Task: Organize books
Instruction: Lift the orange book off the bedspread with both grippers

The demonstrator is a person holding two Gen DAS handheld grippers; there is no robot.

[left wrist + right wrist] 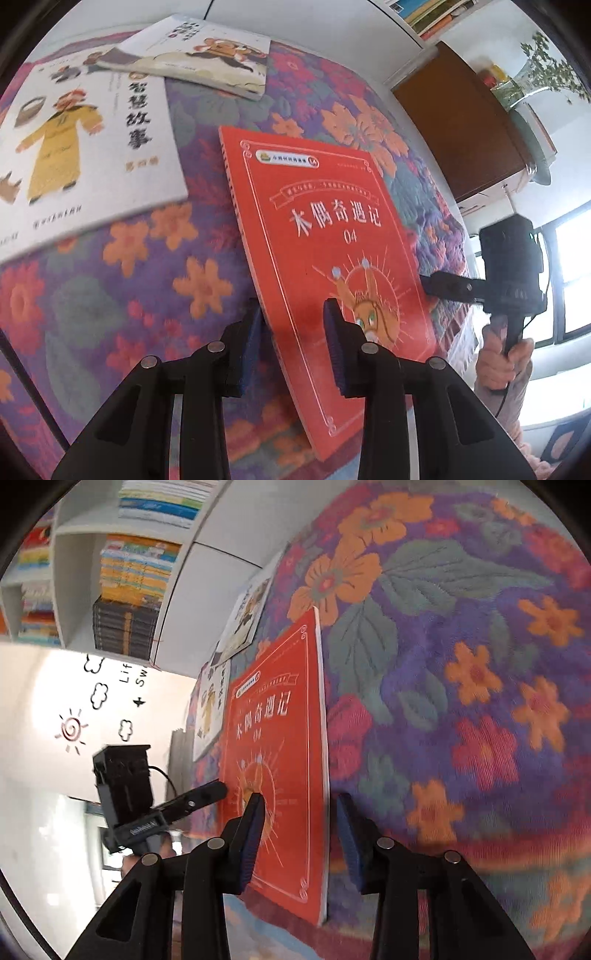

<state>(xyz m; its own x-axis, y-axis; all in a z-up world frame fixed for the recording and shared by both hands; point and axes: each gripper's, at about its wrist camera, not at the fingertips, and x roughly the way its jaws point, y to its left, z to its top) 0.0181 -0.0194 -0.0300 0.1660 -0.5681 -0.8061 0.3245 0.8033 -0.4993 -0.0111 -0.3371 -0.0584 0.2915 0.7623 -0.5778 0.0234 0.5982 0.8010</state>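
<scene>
A thin red book (321, 236) hangs tilted above the floral cloth (122, 280). My left gripper (291, 314) is shut on its near edge, one pad under the spine side and the other on the cover. In the right wrist view the same red book (280, 746) has its long edge between the fingers of my right gripper (300, 801). The left pad lies at the cover and the right pad stands apart from the edge, so this gripper is open. Two white picture books (85, 147) (199, 51) lie flat on the cloth further back.
White bookshelves (136, 579) packed with book stacks stand beyond the cloth. A brown cabinet (461, 129) with a potted plant (546, 70) on it stands to the right. A person's hand (502, 354) grips the right gripper's handle beside a bright window.
</scene>
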